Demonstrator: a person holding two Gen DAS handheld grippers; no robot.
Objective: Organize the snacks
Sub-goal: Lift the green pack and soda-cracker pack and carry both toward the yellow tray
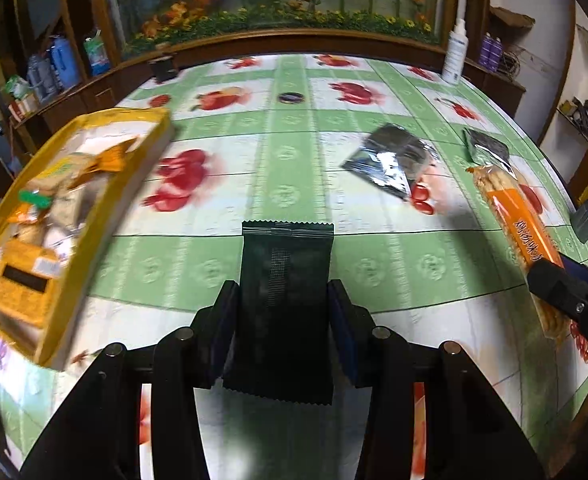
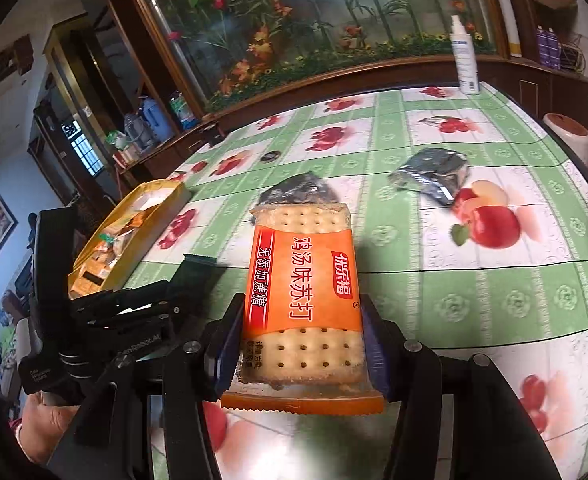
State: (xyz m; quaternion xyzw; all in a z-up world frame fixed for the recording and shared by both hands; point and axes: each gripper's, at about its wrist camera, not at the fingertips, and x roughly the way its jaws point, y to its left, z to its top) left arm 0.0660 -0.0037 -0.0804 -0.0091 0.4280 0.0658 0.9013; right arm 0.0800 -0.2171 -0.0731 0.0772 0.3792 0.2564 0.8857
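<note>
My left gripper [image 1: 283, 304] is shut on a dark green snack packet [image 1: 285, 280] and holds it above the table. My right gripper [image 2: 300, 340] is shut on an orange cracker pack [image 2: 304, 288], also held above the table; the pack also shows at the right of the left wrist view [image 1: 526, 236]. A yellow box [image 1: 69, 216] with several snacks inside sits at the left; it also shows in the right wrist view [image 2: 133, 224]. Two dark foil packets [image 1: 394, 160] [image 1: 488, 146] lie on the tablecloth, also seen in the right wrist view [image 2: 434, 174] [image 2: 302, 190].
The table [image 1: 285, 152] has a green and white fruit-print cloth. A white spray bottle [image 2: 464, 60] stands at the far right edge. A small dark round object [image 1: 289, 98] lies at the far middle. A wooden cabinet with a flower display runs behind the table.
</note>
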